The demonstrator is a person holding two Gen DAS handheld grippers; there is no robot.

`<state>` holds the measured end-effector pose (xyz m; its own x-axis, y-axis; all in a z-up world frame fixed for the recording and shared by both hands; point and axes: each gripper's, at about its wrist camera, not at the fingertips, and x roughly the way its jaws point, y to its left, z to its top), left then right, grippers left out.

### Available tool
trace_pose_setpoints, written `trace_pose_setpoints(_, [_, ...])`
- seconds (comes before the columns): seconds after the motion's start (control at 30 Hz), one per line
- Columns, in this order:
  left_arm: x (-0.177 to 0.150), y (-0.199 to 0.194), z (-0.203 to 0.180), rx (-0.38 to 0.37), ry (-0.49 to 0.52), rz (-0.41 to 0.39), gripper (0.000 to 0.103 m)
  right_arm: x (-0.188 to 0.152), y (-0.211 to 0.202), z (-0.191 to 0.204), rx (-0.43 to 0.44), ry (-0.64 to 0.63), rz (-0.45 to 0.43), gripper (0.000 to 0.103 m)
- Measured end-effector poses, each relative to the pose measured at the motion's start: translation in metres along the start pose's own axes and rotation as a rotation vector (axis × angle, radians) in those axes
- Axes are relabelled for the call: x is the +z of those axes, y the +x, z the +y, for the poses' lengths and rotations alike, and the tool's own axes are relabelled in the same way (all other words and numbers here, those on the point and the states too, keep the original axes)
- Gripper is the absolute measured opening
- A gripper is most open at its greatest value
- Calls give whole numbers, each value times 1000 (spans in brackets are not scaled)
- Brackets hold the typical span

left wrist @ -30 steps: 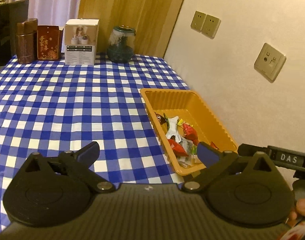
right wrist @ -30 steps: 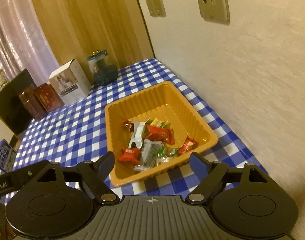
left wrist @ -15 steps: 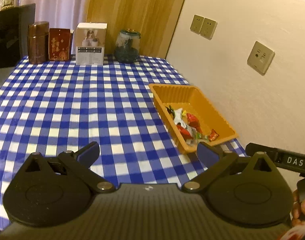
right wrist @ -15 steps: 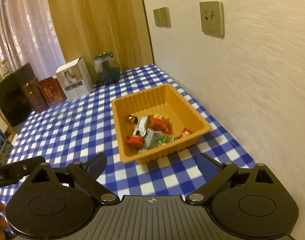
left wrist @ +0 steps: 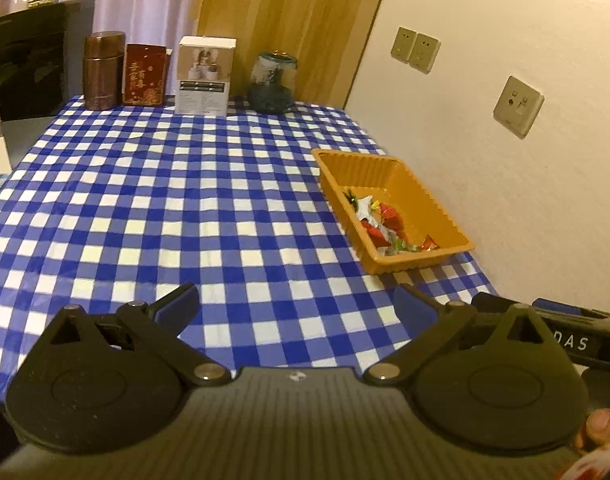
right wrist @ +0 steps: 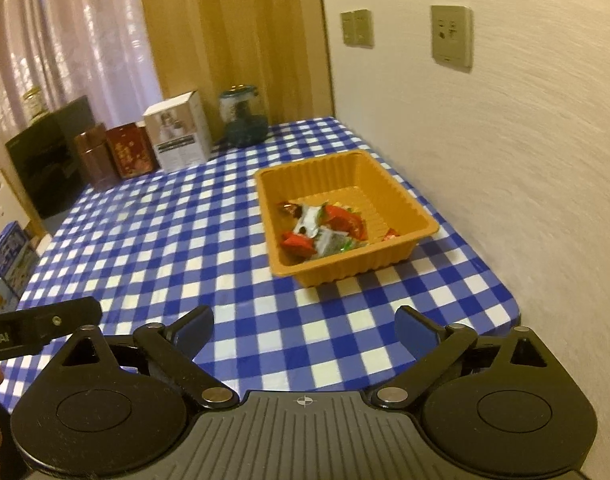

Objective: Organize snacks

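The orange tray (right wrist: 401,216) sits on the checked tablecloth (left wrist: 165,216) beside the wall, wrapped snacks (right wrist: 325,230) heaped in its near half; left gripper (left wrist: 297,308) and right gripper (right wrist: 305,326) both hang short of the tray, fingers spread wide, nothing between them.

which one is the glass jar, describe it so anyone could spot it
Look along the far edge of the checked table, where four containers stand in a row. The glass jar is the rightmost, beside the white box: the only rounded, see-through one, with dark contents.
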<state>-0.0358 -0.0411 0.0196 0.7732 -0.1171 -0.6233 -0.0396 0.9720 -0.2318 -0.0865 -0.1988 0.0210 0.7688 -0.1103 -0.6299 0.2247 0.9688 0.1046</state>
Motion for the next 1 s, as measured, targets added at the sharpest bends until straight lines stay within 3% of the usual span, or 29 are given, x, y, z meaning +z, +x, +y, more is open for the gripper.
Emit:
trace_pose_setpoints(0.47, [-9,-28,0,84,21,-40,103,-3,-25,9,7,-25,-41,96])
trace_pose_setpoints(1.0, [-7,-53,-5,80,70,-70,103,2,-47,14,12,-29,-71,96])
